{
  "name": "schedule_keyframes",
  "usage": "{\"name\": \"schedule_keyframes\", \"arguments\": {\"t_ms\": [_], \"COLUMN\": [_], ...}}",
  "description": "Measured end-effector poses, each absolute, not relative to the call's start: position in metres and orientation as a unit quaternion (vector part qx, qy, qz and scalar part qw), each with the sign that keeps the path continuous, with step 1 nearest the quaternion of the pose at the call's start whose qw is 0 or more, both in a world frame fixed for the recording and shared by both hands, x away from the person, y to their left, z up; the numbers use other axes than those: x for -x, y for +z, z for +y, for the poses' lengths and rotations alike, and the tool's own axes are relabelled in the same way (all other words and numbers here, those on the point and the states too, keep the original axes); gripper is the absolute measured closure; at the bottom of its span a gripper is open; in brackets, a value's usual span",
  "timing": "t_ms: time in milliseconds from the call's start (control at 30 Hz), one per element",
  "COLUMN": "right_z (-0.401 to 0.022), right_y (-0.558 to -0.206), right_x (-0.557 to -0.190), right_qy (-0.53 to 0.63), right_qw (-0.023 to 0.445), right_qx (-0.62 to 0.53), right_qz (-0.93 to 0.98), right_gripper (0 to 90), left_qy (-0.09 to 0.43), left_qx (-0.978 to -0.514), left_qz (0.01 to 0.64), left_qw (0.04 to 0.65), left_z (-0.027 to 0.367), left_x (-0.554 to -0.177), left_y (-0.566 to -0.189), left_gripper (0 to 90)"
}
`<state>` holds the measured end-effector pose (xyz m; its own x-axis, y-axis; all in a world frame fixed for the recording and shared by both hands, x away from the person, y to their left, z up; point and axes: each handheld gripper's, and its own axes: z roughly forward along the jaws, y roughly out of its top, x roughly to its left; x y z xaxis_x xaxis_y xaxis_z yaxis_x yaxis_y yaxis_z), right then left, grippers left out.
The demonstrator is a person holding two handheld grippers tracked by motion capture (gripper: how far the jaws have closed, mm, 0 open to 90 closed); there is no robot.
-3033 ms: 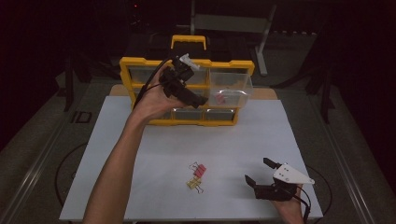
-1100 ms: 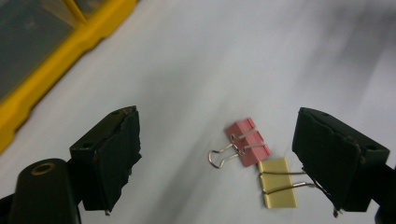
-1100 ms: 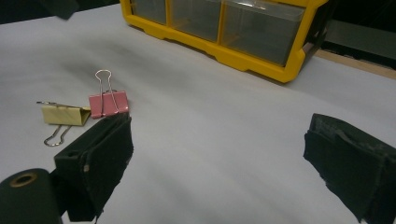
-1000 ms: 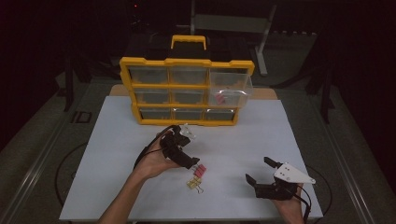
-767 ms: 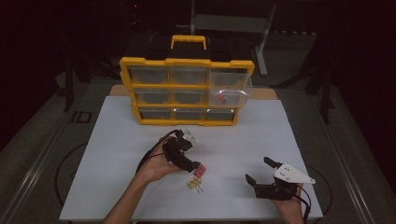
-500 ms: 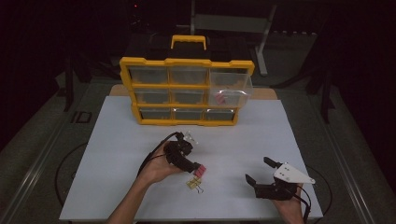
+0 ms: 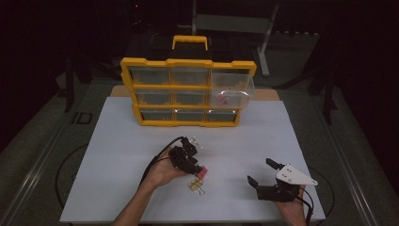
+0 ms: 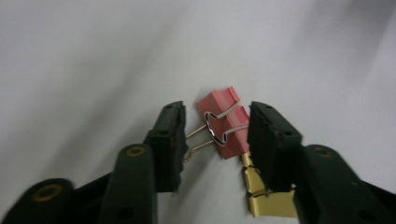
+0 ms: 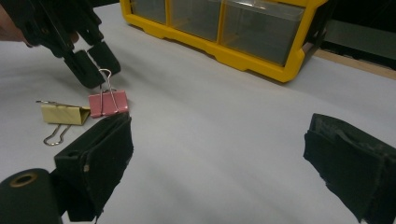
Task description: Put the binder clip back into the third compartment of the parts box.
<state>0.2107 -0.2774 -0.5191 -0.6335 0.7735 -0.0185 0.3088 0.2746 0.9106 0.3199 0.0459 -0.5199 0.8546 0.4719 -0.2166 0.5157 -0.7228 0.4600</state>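
Between my left gripper's [image 8: 215, 135] jaws: one pink binder clip [image 8: 224, 123], lying on the white table [image 7: 117, 141], wire handles toward one pad. Jaws have just been closing; pads flank the clip, not yet pressing it. Touching it: one yellow binder clip [image 8: 266, 200]. My right gripper [image 7: 266, 174] rests well apart, jaws wide, nothing between. Far edge: yellow drawer organizer [image 7: 188, 92], one drawer [image 7: 230, 89] pulled out.

pink binder clip [image 8: 229, 123]: glossy painted metal, wire handles | table [image 7: 117, 141]: matt white | organizer [image 7: 188, 70]: yellow plastic
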Motion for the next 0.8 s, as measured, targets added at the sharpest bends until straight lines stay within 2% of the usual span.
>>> {"name": "schedule_keyframes", "arguments": {"t_ms": [200,300,800], "right_z": [-0.277,-0.277,-0.276], "right_y": [-0.519,-0.519,-0.520], "right_x": [-0.211,-0.211,-0.213], "right_qy": [0.487,0.488,0.497], "right_qw": [0.240,0.239,0.237], "right_qx": [-0.354,-0.353,-0.350], "right_qz": [0.762,0.762,0.758], "right_gripper": [7.7,7.7,7.7], "left_qy": [-0.070,-0.053,-0.001], "left_qx": [-0.924,-0.929,-0.918], "left_qz": [0.251,0.243,0.265], "left_qw": [0.279,0.274,0.294], "left_z": [0.044,0.043,0.067], "left_x": [-0.319,-0.317,-0.323], "left_y": [-0.520,-0.514,-0.487], "left_gripper": [79.5,88.9,89.6]}}
